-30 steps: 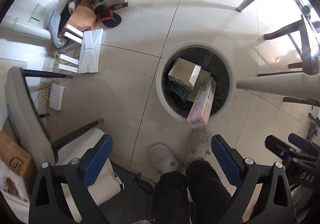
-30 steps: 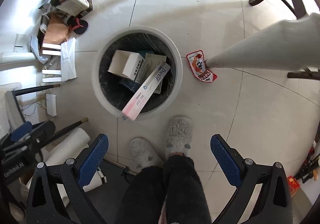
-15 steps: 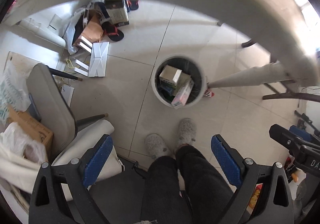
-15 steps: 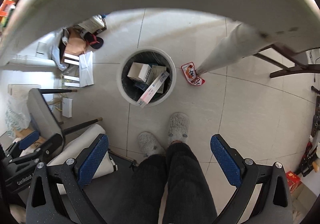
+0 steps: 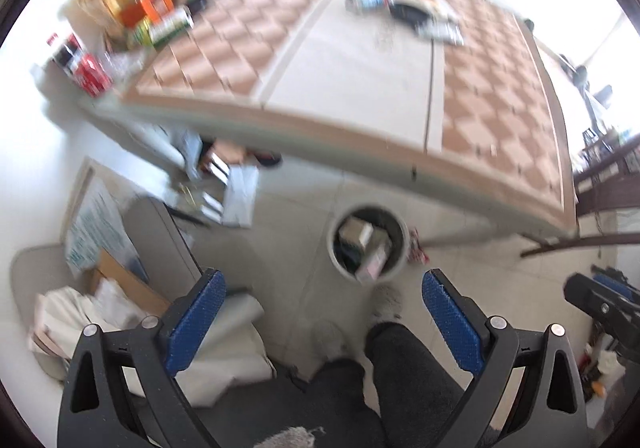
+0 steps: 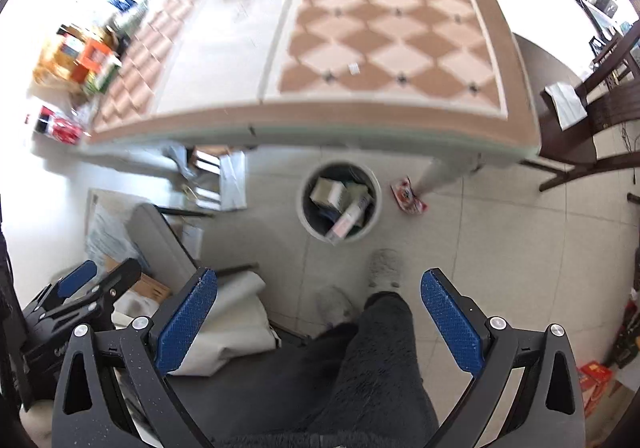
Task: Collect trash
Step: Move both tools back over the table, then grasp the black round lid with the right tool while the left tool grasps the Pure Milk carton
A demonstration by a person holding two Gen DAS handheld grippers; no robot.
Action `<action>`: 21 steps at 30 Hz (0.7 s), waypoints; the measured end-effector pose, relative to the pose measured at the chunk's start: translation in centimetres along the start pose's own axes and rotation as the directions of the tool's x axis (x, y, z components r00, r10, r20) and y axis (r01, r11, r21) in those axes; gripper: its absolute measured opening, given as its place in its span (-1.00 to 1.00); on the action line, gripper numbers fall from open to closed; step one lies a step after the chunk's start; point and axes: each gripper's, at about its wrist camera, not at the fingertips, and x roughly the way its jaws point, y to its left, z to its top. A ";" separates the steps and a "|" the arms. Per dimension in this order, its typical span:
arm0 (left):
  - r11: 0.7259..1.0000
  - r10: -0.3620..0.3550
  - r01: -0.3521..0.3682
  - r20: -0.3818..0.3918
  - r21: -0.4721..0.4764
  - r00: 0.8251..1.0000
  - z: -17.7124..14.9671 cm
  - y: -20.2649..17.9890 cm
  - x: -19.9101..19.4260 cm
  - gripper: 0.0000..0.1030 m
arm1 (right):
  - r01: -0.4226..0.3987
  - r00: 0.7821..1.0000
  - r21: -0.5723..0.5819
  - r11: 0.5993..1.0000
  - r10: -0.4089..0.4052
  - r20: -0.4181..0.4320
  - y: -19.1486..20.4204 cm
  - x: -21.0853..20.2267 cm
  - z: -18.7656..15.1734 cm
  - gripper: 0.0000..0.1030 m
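Both my grippers hang high above the floor, jaws spread wide with nothing between them: the left gripper (image 5: 320, 312) and the right gripper (image 6: 318, 308) each frame my dark trouser legs and grey slippers (image 6: 385, 263).

Below, the round white bin (image 6: 307, 213) stands on the tiled floor just past my feet, at the near edge of the bench (image 6: 384, 47). Boxes fill it: a white box (image 6: 329, 192) lies on top, and a long pink box (image 6: 347, 219) leans out over the near rim. A red wrapper (image 6: 409, 195) lies flat on the floor just right of the bin, touching the foot of the bench leg (image 6: 434, 176).

On the chequered benchtop, a blurred heap of packets (image 5: 420, 9) sits at the far end, and cans and boxes (image 5: 132, 15) crowd its left side. A grey chair (image 6: 160, 244) stands left of my legs.
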 end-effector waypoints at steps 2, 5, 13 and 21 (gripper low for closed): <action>1.000 0.011 -0.011 0.044 -0.002 0.999 2.1 0.1 -0.8 0.96 | -0.021 1.000 0.011 1.000 0.020 0.022 0.4 -1.2 1.5 1.00; 1.000 0.017 -0.015 0.082 -0.019 0.996 5.6 -0.3 -1.3 1.00 | -0.041 0.998 0.035 0.999 0.039 0.051 -0.1 -2.5 4.9 1.00; 0.991 0.130 -0.128 0.040 -0.040 0.991 17.6 -2.0 3.1 1.00 | -0.073 0.996 0.087 0.994 0.068 0.062 -1.3 0.4 19.4 1.00; 0.874 0.485 -0.485 0.010 -0.010 0.874 28.0 -1.9 11.3 1.00 | -0.082 0.997 0.046 0.996 0.083 -0.004 1.3 9.5 38.0 1.00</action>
